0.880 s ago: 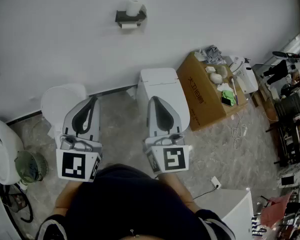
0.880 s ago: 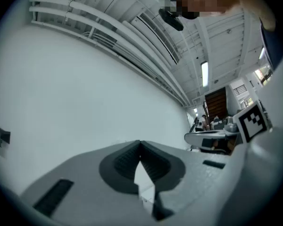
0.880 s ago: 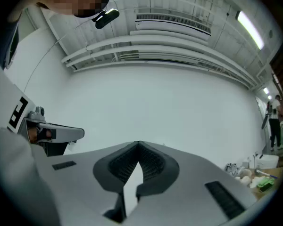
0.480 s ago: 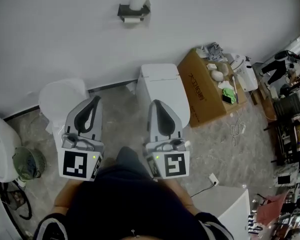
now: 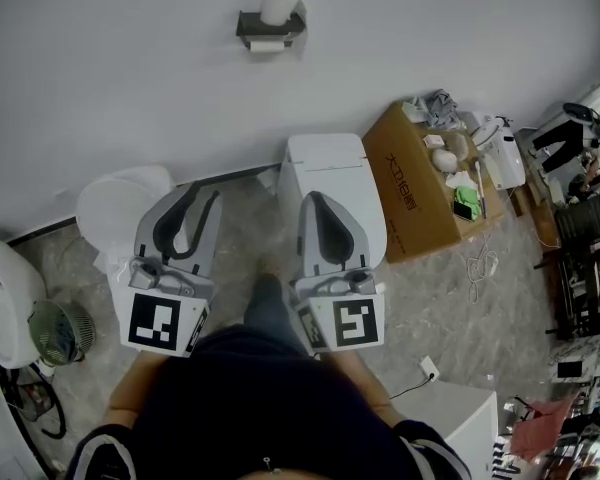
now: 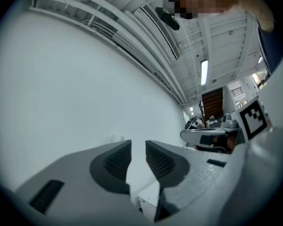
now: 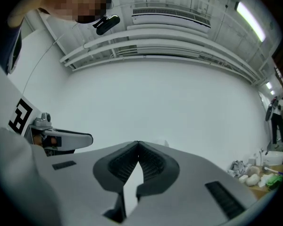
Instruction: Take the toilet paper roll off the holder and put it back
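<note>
The toilet paper roll [image 5: 275, 6] sits on its dark holder [image 5: 252, 30], high on the white wall [image 5: 130, 78] and well apart from both claws. The left claw [image 5: 202, 194] stands slightly apart and empty. The right claw [image 5: 314, 198] is closed together, holding nothing, above a white toilet [image 5: 325, 158].

A small white toilet paper roll [image 5: 276, 5] sits at the upper centre of the head view, upright on top of a dark, box-shaped wall-mounted holder [image 5: 270, 26]. A short white strip of paper [image 5: 265, 45] shows just beneath the holder. Both are fixed high on a plain white wall [image 5: 130, 68].
</note>
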